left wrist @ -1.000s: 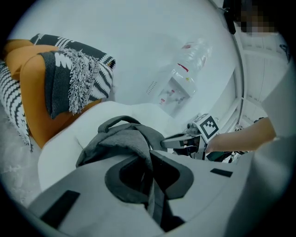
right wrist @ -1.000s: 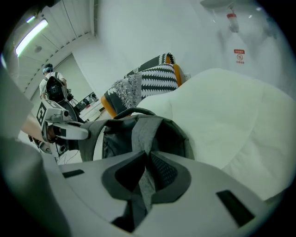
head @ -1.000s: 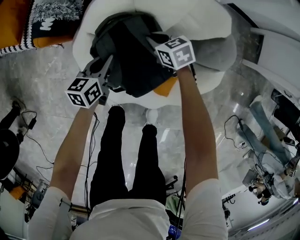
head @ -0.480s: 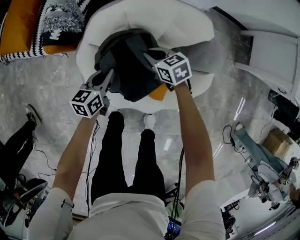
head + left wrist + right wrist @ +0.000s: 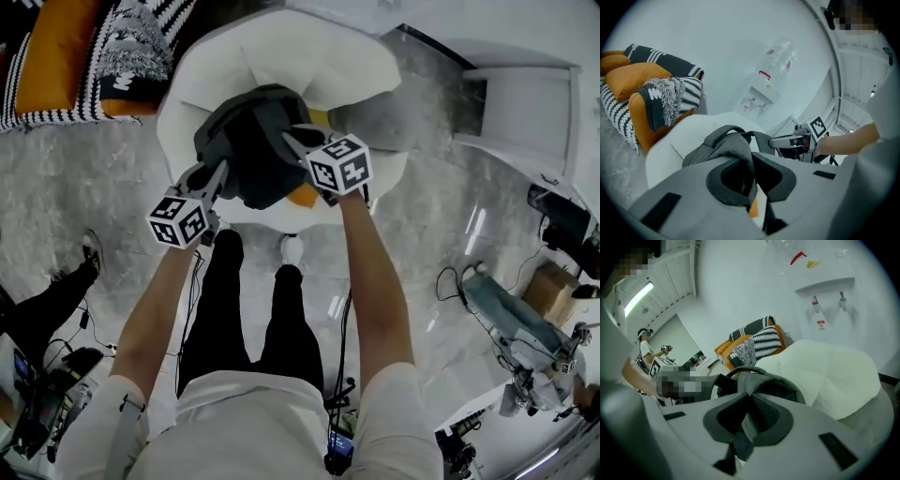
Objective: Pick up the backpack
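- We see a person from above, both bare arms stretched out over a round white armchair (image 5: 314, 66) on a grey marbled floor (image 5: 89, 183).
- A dark grey backpack (image 5: 248, 150) sits at the near edge of the armchair's seat, between the two grippers and just beyond the person's black trouser legs (image 5: 248, 309).
- The left gripper (image 5: 222, 169) has its jaws almost together, pinching a fold of the backpack's grey fabric on the bag's left side; its own view shows the cloth squeezed between the pads (image 5: 751, 161).
- The right gripper (image 5: 291, 139) is likewise nearly closed, clamped on a grey strap or fold at the bag's right side, as its own view shows (image 5: 751, 404).
- An orange patch (image 5: 302, 195) peeks out under the backpack's near right corner.
- We cannot tell whether the bag's underside touches the seat.
- At the far left lie orange cushions (image 5: 52, 56) and a black-and-white patterned throw (image 5: 141, 42).
- A water dispenser (image 5: 759, 91) stands against the white wall behind the armchair.
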Tool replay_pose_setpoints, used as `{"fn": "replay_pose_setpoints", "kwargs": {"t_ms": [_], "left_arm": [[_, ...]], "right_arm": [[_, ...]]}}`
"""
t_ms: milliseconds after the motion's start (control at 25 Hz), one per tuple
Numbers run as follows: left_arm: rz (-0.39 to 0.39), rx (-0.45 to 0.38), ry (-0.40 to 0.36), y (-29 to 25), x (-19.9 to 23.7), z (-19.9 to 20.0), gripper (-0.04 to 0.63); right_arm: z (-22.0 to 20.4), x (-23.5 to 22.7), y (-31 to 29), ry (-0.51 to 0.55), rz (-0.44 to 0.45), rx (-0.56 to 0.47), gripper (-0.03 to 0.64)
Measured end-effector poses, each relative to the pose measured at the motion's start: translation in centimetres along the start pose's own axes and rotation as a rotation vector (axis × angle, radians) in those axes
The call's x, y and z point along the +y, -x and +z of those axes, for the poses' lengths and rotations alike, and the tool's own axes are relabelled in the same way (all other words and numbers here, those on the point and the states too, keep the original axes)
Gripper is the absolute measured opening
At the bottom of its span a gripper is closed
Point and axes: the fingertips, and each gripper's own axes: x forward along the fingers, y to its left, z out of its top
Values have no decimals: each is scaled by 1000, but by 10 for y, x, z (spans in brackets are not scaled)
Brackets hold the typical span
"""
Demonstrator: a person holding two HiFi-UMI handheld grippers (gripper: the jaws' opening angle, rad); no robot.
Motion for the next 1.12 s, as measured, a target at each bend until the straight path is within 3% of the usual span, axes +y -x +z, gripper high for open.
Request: {"fn": "replay_pose_setpoints", "kwargs": {"t_ms": [320,1120], "left_arm": [[-14,15,23,29,-45,-1,31],[-54,74,-66,60,-161,-22,31]], "right_arm": [[-3,32,56,-48,2,-55,35],[-33,68,195,-128,-17,-197,35]]}}
